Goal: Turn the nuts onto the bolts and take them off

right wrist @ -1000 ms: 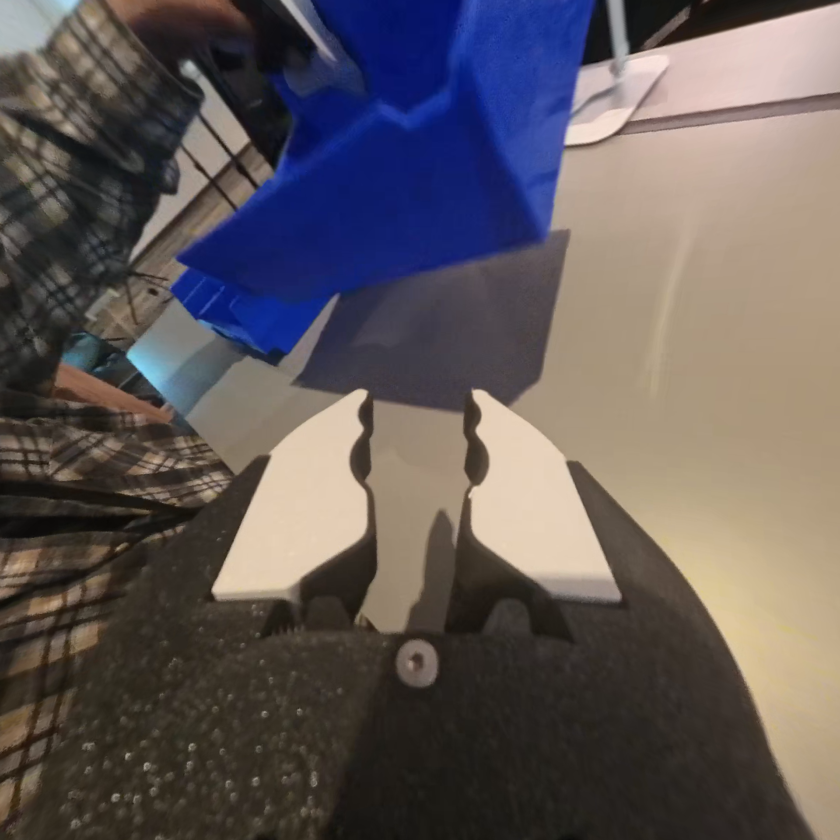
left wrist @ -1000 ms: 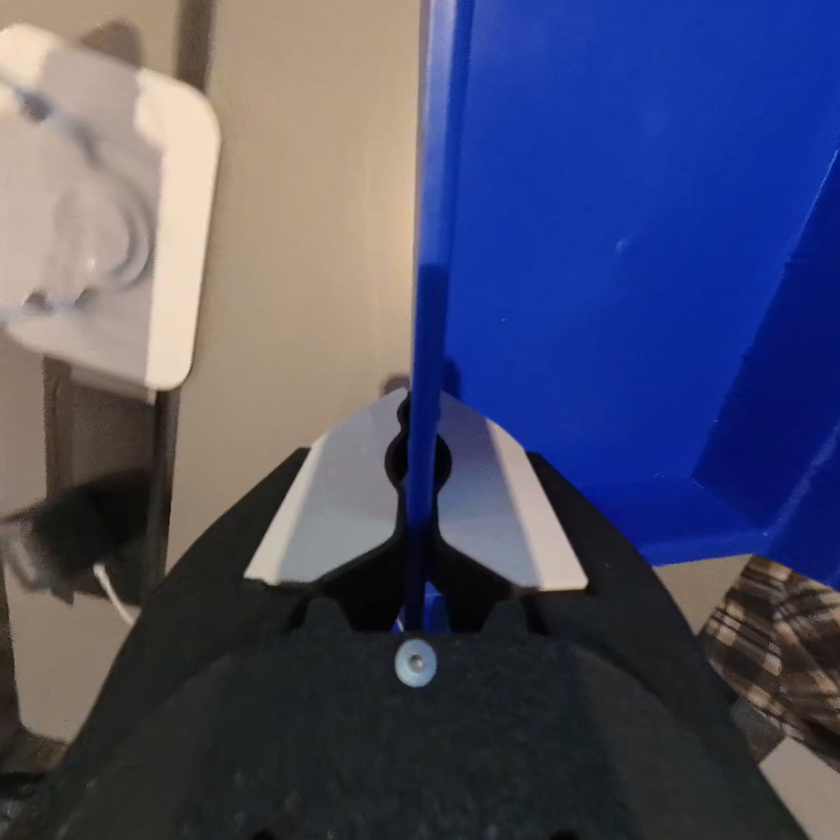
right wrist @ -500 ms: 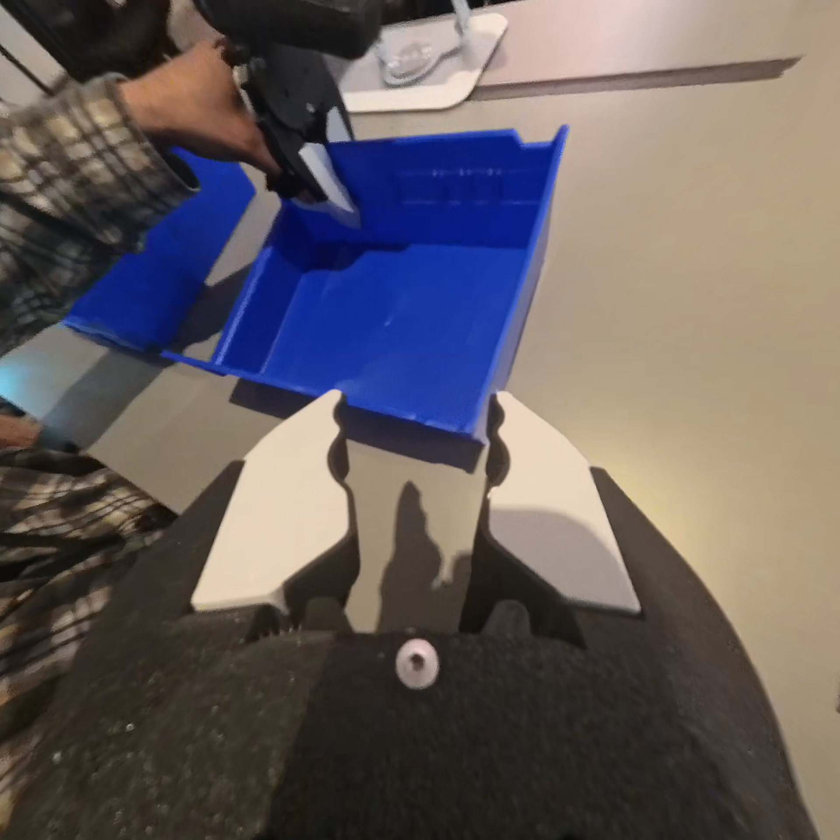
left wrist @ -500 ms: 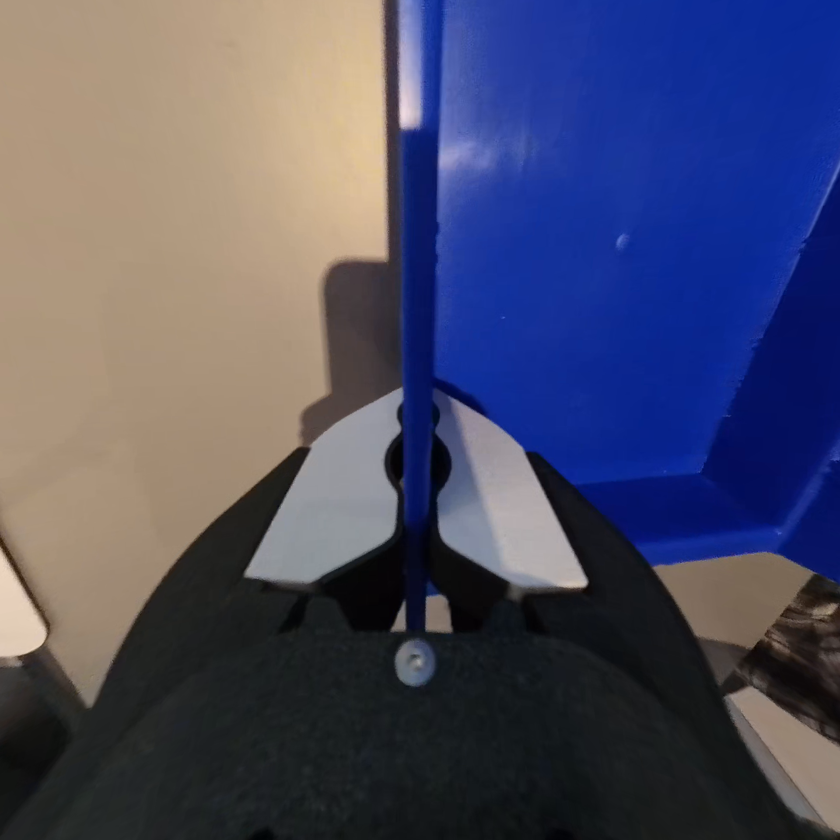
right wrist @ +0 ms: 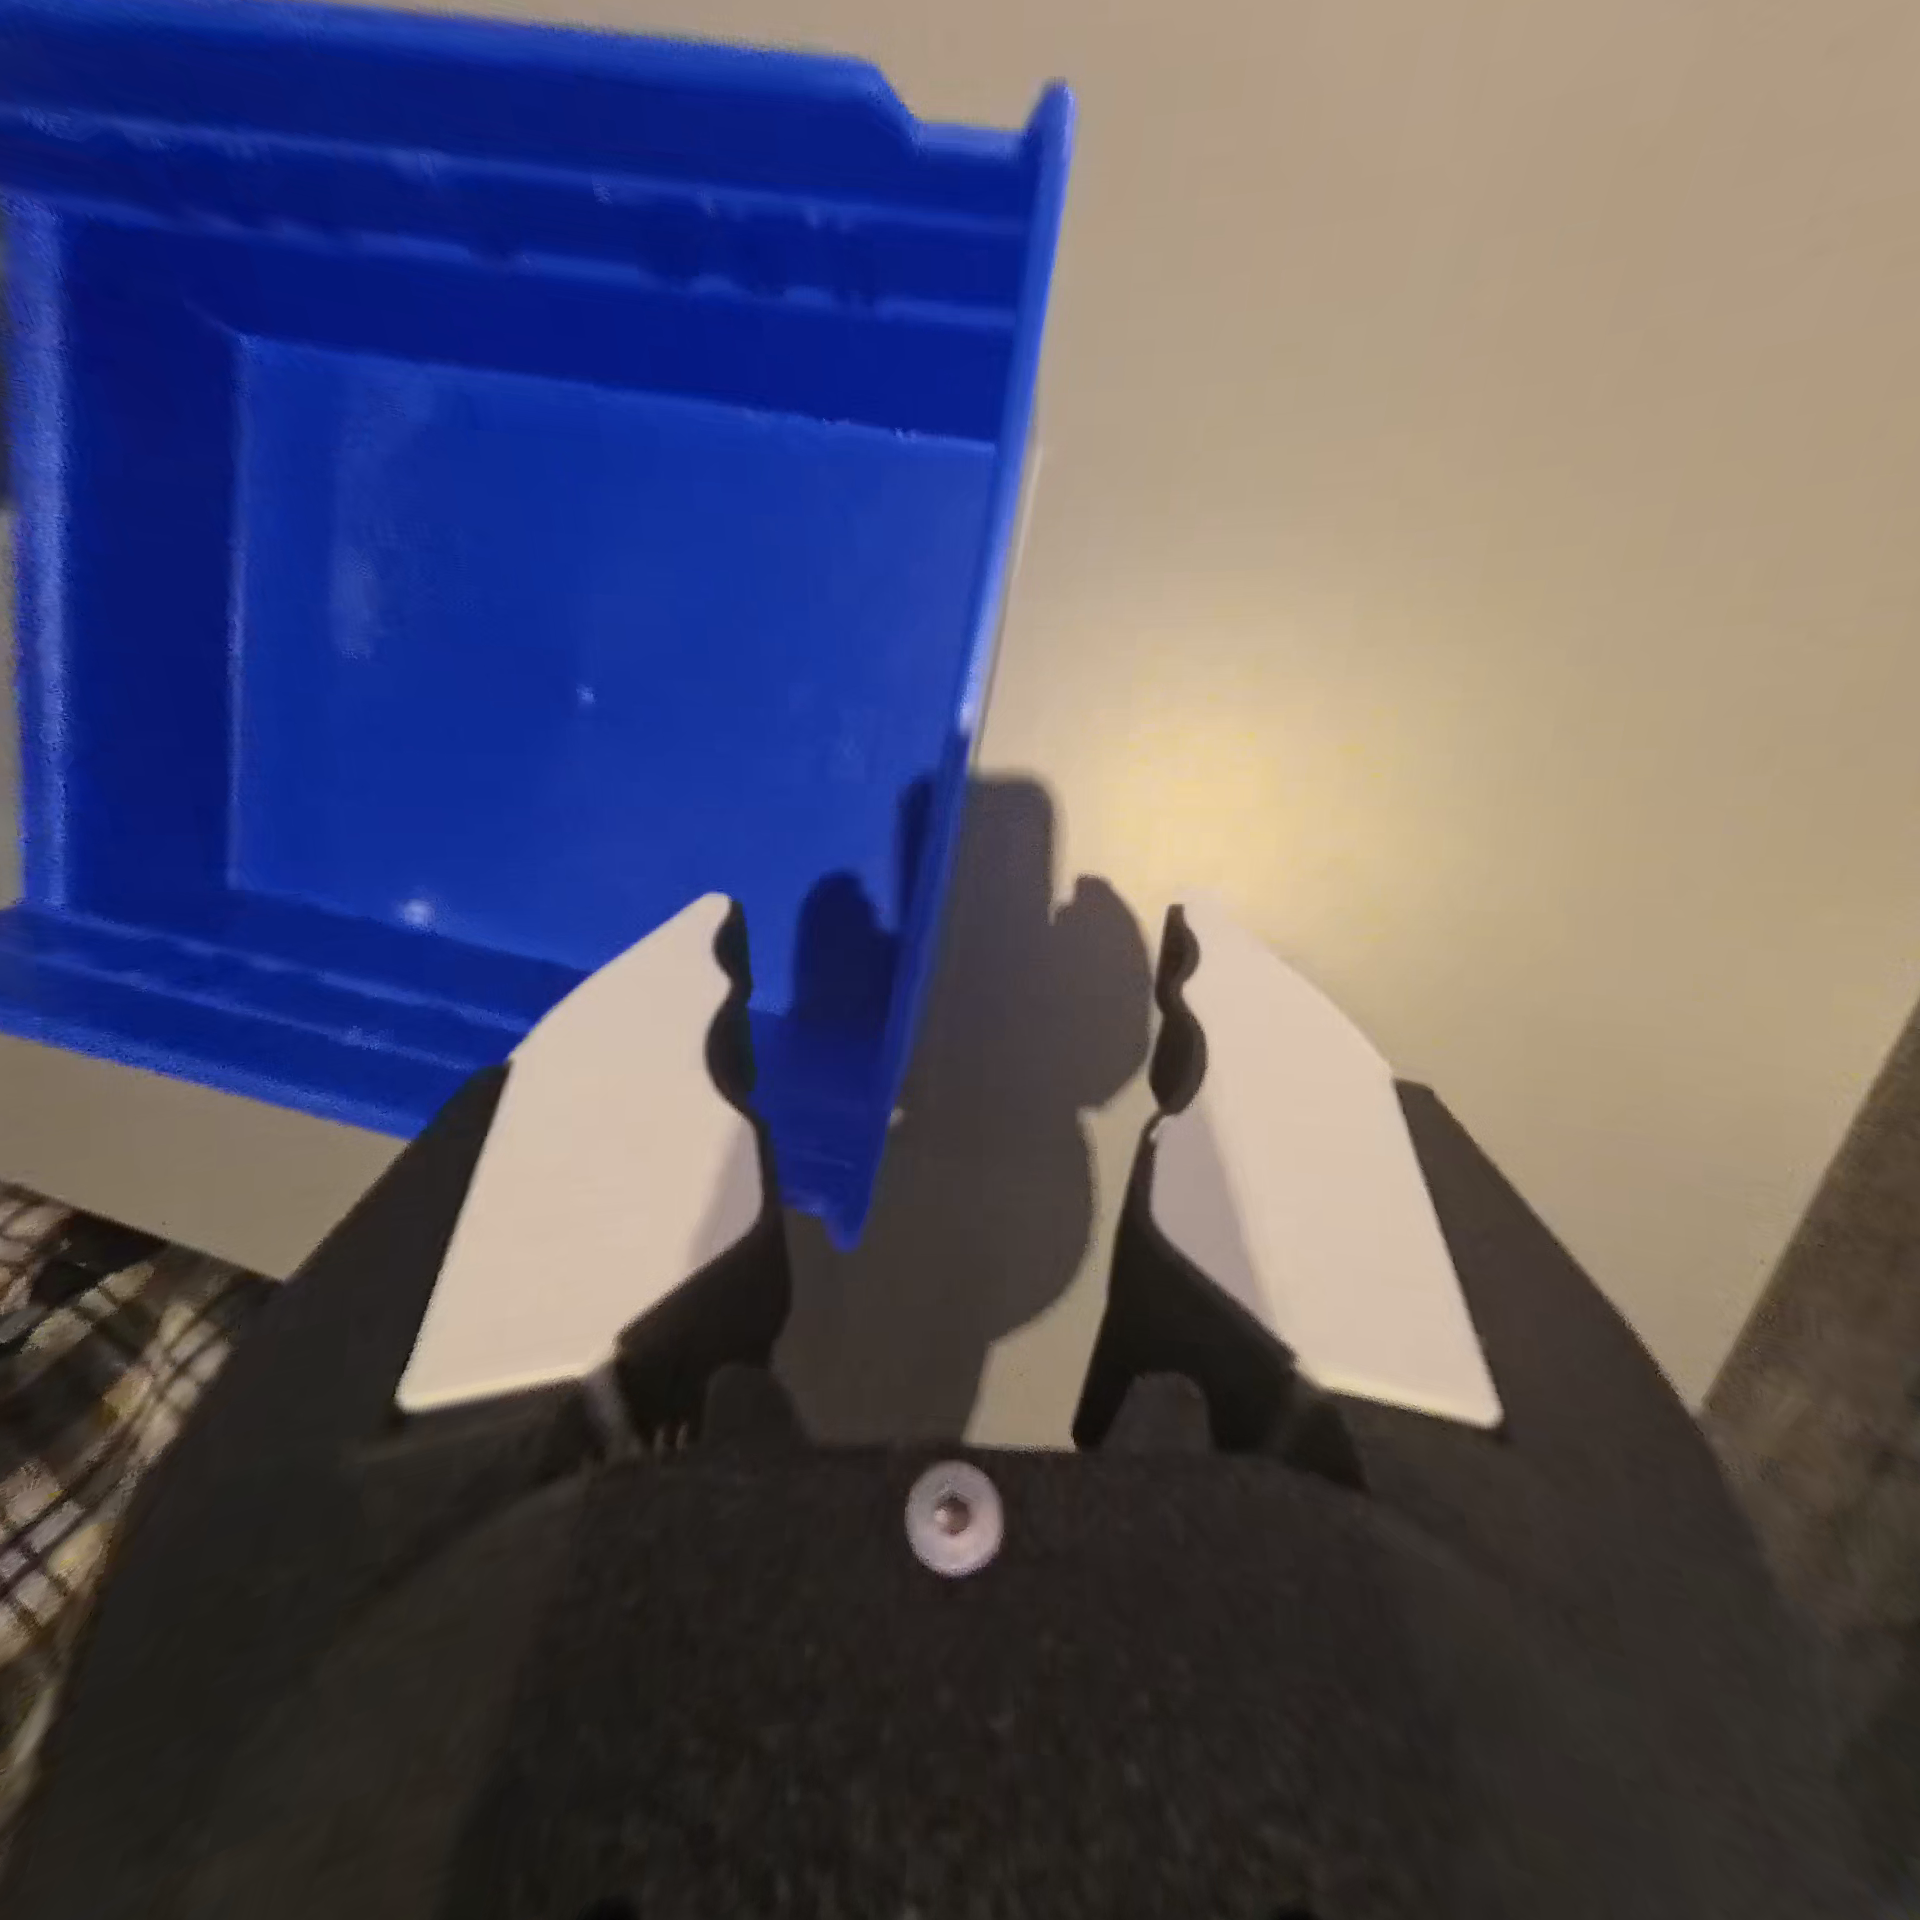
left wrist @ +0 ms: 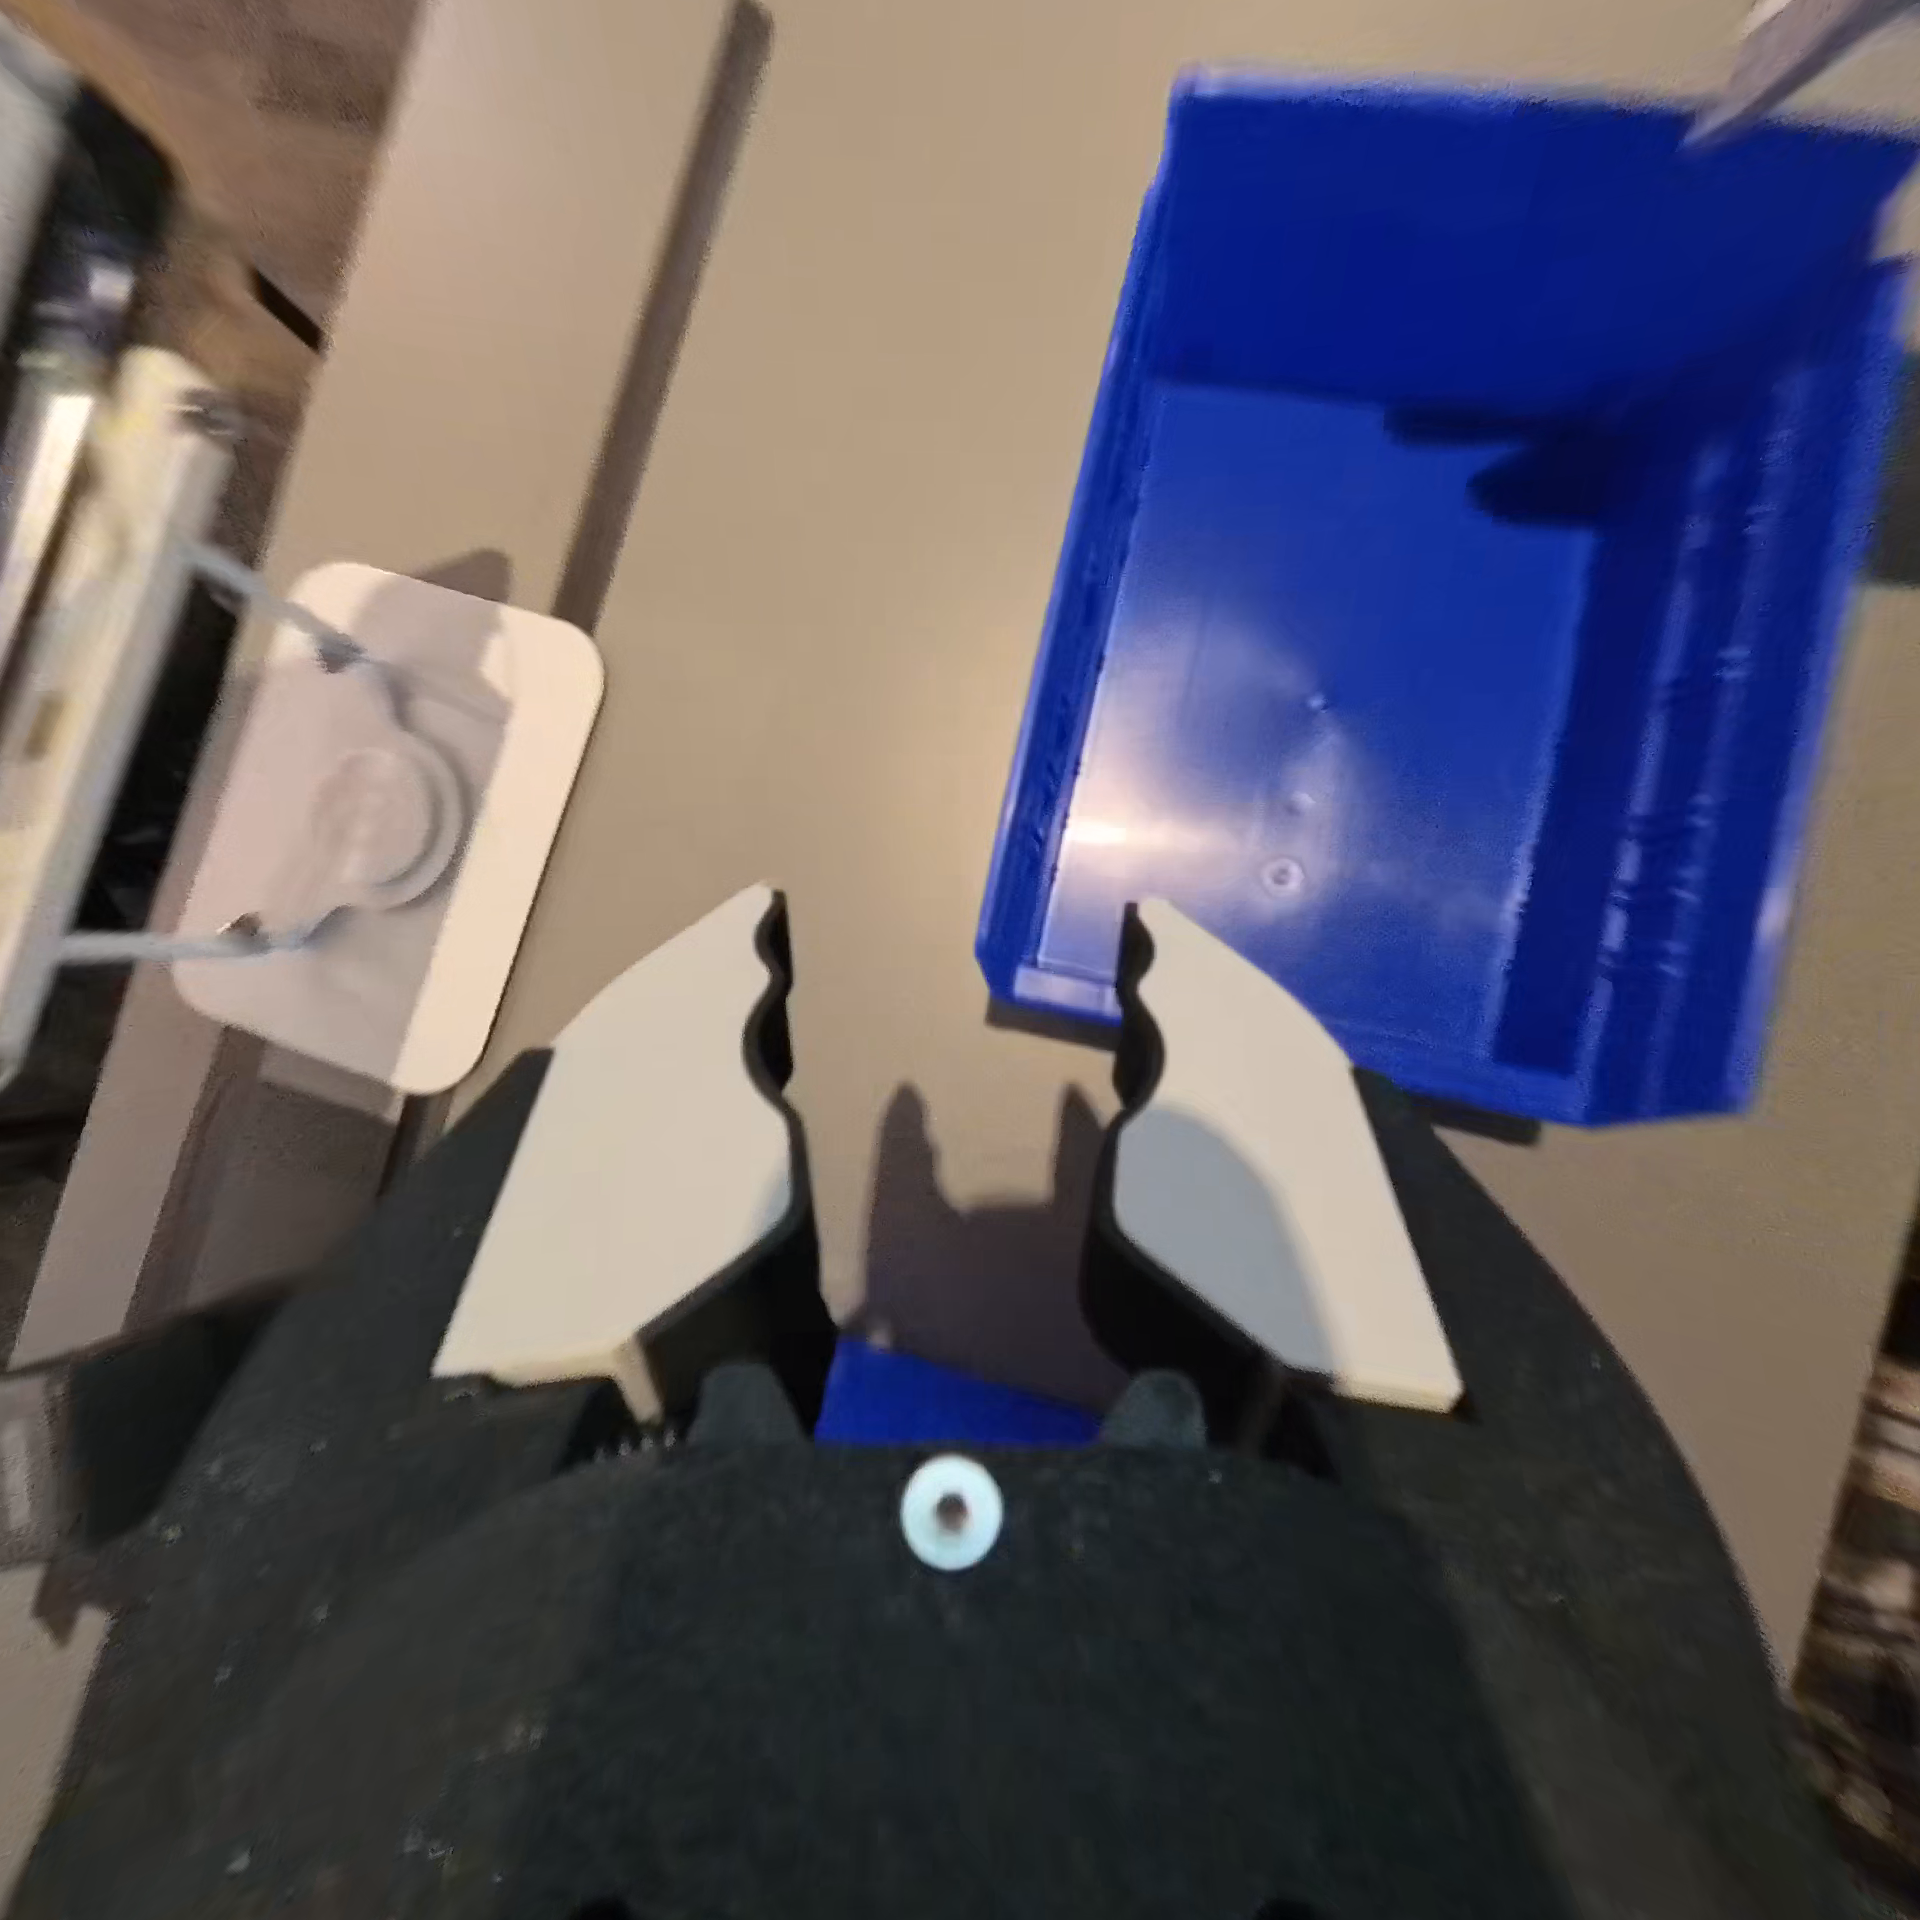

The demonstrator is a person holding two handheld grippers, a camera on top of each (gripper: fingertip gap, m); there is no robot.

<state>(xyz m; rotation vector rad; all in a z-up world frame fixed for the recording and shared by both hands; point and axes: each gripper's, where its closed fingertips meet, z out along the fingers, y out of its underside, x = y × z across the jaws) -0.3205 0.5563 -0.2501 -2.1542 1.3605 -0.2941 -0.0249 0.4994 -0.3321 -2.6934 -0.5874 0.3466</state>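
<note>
An empty blue plastic bin (left wrist: 1351, 675) stands on the beige table (left wrist: 852, 468). No nuts or bolts show in either view. My left gripper (left wrist: 954, 935) is open and empty, just left of the bin's near corner, with its right finger (left wrist: 1247, 1122) over the bin's edge. In the right wrist view the bin (right wrist: 571, 623) fills the upper left. My right gripper (right wrist: 951, 935) is open and empty, and the bin's right side wall (right wrist: 904, 1018) runs between its fingers without being held.
A white flat stand base (left wrist: 384, 821) with a cable lies left of the left gripper, by the table seam. Part of a second blue piece (left wrist: 935, 1403) shows under the left gripper. A plaid sleeve (right wrist: 83, 1351) is at lower left. The table edge (right wrist: 1808, 1247) is at right.
My left gripper was shut on the bin's wall and has let go and opened. The bin, first held tilted in the air, now rests on the table. My right gripper opened wider and moved up to the bin's right wall.
</note>
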